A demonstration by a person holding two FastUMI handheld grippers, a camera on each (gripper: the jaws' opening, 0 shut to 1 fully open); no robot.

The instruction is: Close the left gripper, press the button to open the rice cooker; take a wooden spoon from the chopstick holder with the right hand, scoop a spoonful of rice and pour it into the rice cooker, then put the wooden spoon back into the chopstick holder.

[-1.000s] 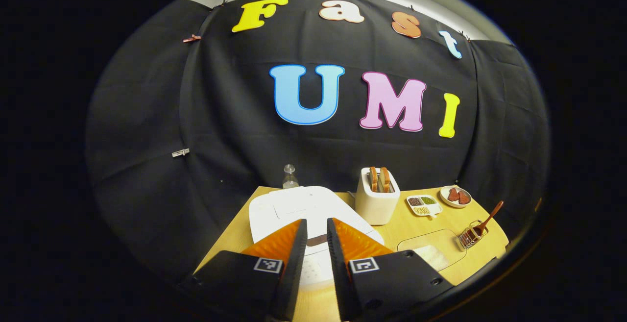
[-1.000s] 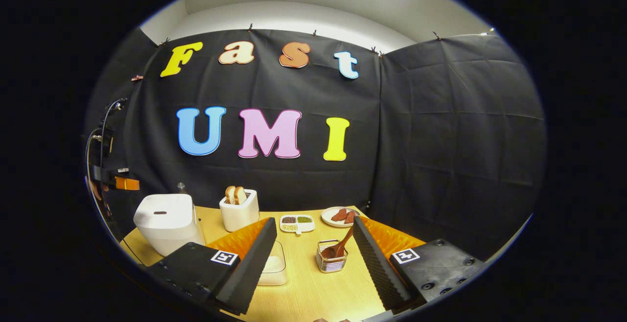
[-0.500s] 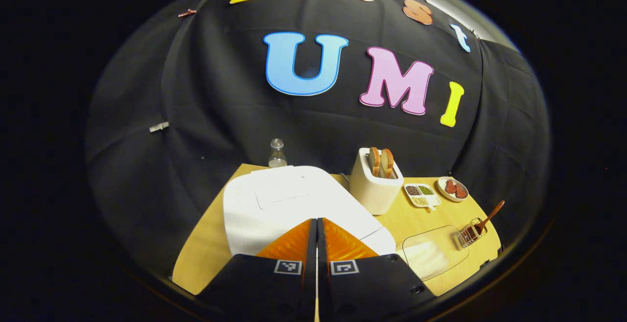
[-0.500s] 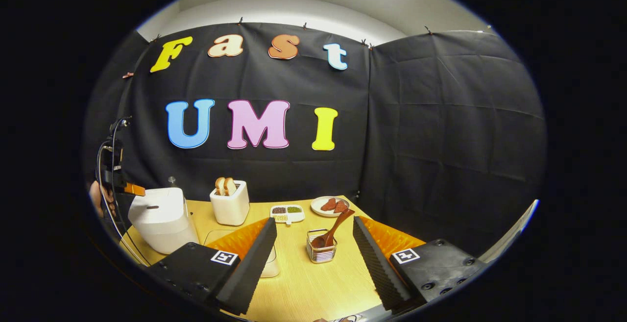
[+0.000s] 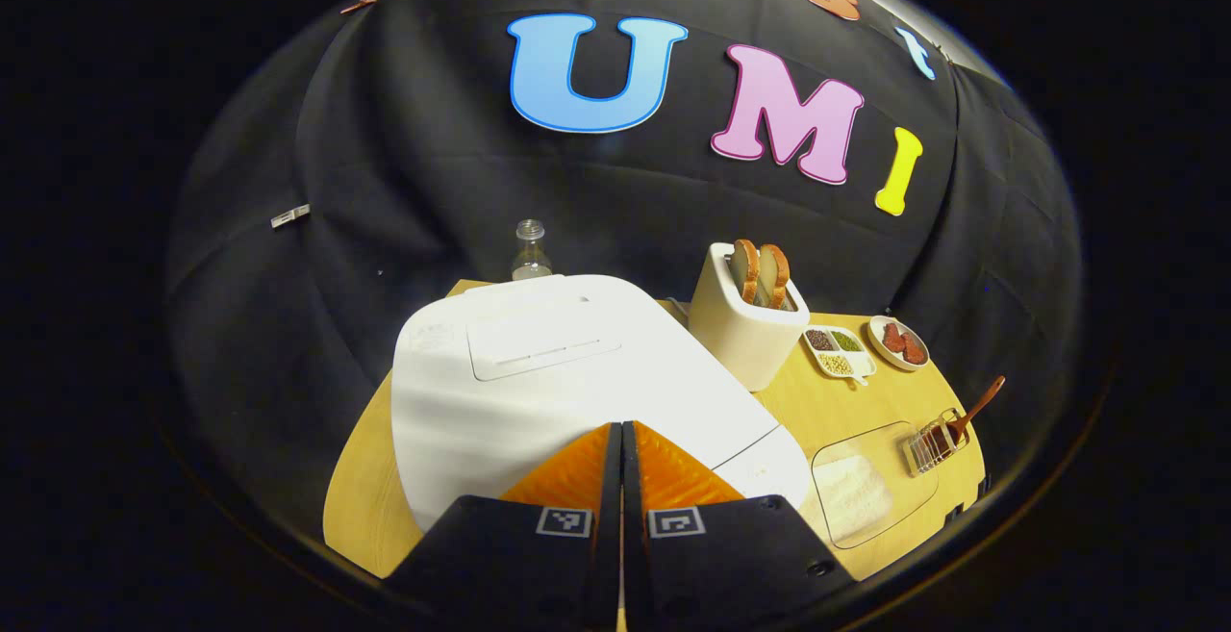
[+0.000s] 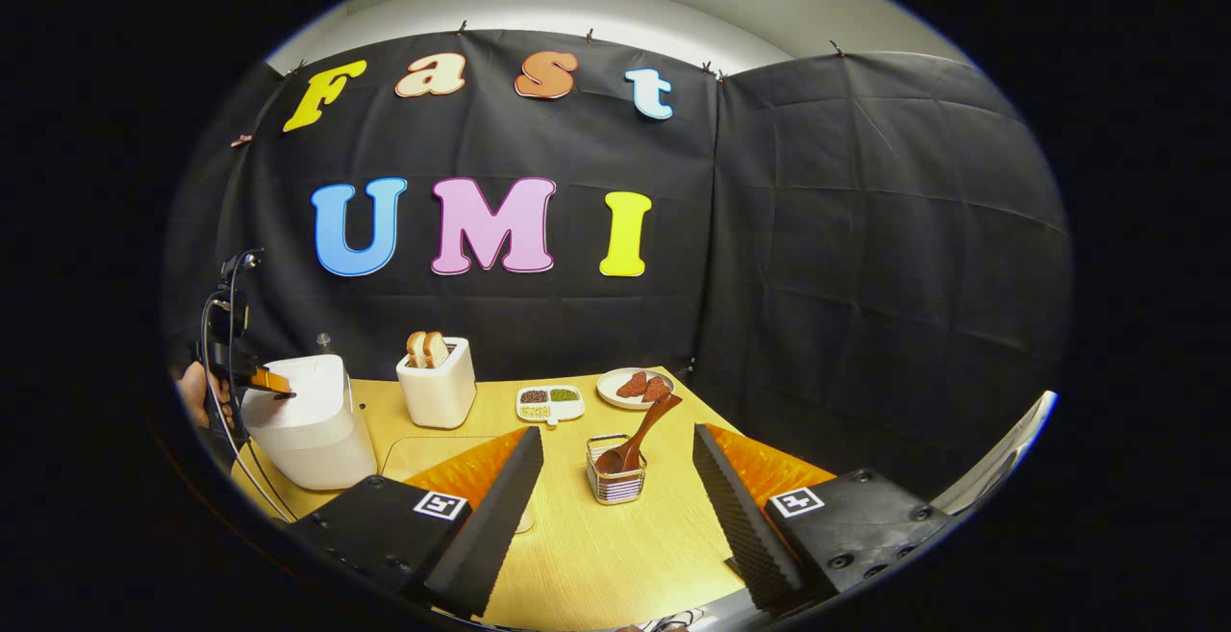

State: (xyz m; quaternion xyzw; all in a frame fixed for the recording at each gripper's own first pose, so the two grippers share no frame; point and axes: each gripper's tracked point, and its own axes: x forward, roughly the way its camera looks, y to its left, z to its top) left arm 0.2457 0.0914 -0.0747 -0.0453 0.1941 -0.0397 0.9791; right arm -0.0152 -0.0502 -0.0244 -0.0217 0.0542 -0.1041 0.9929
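The white rice cooker (image 5: 539, 391) stands with its lid down at the table's left. My left gripper (image 5: 621, 432) is shut, its tips low over the front of the cooker's top, and the button is hidden under them. In the right gripper view the left gripper (image 6: 279, 388) touches the top of the rice cooker (image 6: 308, 425). A wooden spoon (image 6: 640, 430) leans in the wire chopstick holder (image 6: 615, 480), straight ahead of my open right gripper (image 6: 615, 435). The clear container of rice (image 5: 866, 488) lies near the table's front.
A white toaster (image 5: 745, 324) with two slices stands behind the cooker. A divided dish of beans (image 5: 837, 351) and a plate of red pieces (image 5: 899, 341) sit at the back right. A small bottle (image 5: 529, 249) is behind the cooker. The wooden table (image 6: 615, 555) shows between my right fingers.
The left gripper went from slightly open to shut and dropped closer to the cooker's top. The right gripper moved a little toward the chopstick holder.
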